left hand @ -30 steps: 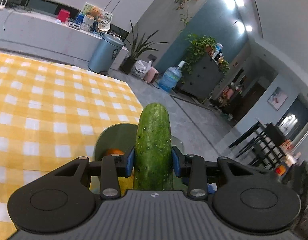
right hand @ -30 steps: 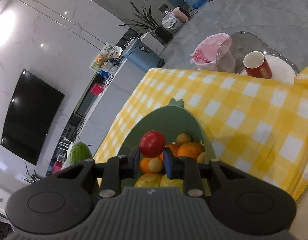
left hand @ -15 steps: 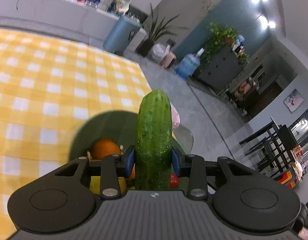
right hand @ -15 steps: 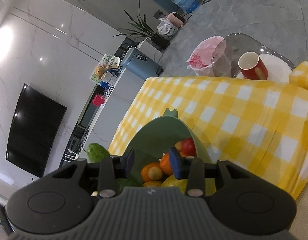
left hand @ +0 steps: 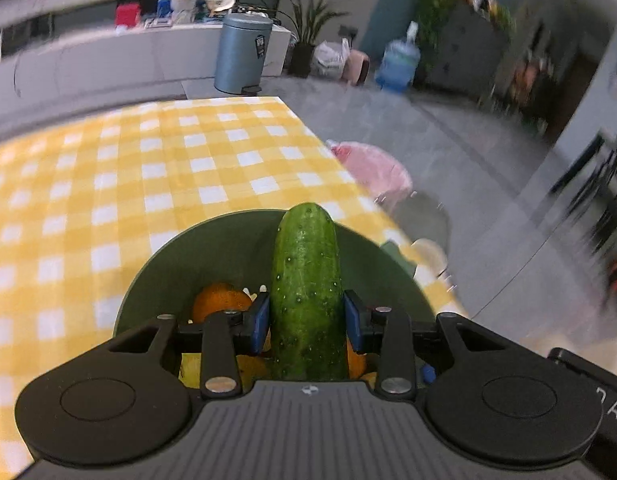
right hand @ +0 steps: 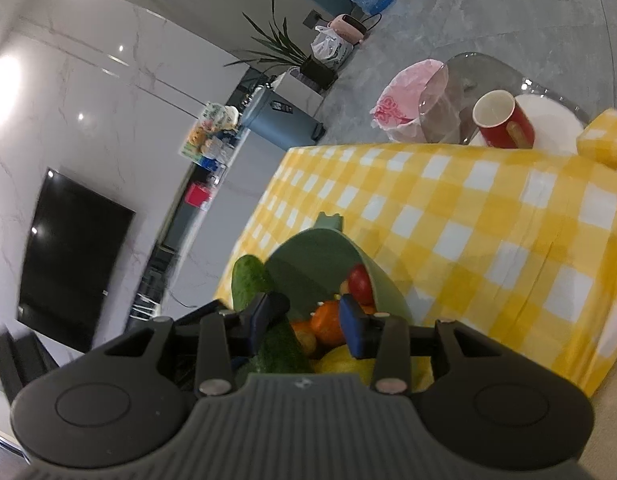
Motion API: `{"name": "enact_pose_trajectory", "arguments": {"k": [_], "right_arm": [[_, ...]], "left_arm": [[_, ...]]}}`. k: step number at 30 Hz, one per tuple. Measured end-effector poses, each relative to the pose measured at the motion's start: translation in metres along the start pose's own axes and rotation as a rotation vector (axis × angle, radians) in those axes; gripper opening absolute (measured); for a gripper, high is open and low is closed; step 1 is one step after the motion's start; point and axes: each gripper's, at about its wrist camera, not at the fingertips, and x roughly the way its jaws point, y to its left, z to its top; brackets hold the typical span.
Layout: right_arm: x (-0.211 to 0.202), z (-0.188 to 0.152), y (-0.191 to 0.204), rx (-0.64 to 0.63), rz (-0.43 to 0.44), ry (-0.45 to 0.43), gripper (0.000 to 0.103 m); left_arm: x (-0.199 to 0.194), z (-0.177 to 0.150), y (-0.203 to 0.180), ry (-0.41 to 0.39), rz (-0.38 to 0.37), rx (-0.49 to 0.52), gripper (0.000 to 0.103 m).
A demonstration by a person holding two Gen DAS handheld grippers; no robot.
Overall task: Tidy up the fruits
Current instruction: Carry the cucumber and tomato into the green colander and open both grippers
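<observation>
A green bowl [left hand: 228, 248] stands on the yellow checked tablecloth [left hand: 148, 168] near the table's right edge. My left gripper [left hand: 306, 320] is shut on a green cucumber [left hand: 306, 280], which points forward over the bowl, above an orange [left hand: 218, 302]. In the right wrist view the bowl [right hand: 308, 256] holds a red tomato [right hand: 360, 286], oranges [right hand: 328, 322] and a yellow fruit [right hand: 342, 362]. The cucumber [right hand: 248, 280] comes in over the bowl's left rim. My right gripper [right hand: 304, 320] hovers open just above the fruit, with nothing pressed between its pads.
A red cup [right hand: 502, 120] sits on a white plate beyond the table's far corner, beside a clear chair back [right hand: 460, 92] and a pink bag [right hand: 404, 104]. The cloth's edge [left hand: 348, 184] drops to the floor right of the bowl. A grey bin [left hand: 242, 56] stands far off.
My left gripper swung the cucumber over the bowl and tilted down. My right gripper opened and let go of the tomato, which now lies in the bowl.
</observation>
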Motion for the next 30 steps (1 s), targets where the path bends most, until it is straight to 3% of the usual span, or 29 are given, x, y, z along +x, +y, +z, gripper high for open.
{"name": "enact_pose_trajectory", "arguments": {"k": [6, 10, 17, 24, 30], "right_arm": [[-0.004, 0.004, -0.009, 0.024, -0.022, -0.032, 0.033], [-0.005, 0.004, -0.011, 0.023, -0.009, -0.030, 0.036], [-0.007, 0.004, -0.008, 0.010, -0.018, -0.032, 0.036], [-0.006, 0.002, -0.002, -0.015, -0.045, -0.034, 0.037], [-0.002, -0.002, 0.012, -0.073, -0.063, -0.022, 0.038]], "left_arm": [[0.004, 0.001, -0.018, 0.029, 0.067, 0.075, 0.043], [-0.001, -0.001, -0.023, -0.021, 0.127, 0.142, 0.043], [-0.019, 0.003, -0.024, -0.071, 0.163, 0.177, 0.044], [-0.045, 0.005, -0.022, -0.078, 0.230, 0.267, 0.051], [-0.078, 0.008, -0.003, -0.097, 0.267, 0.260, 0.055]]}}
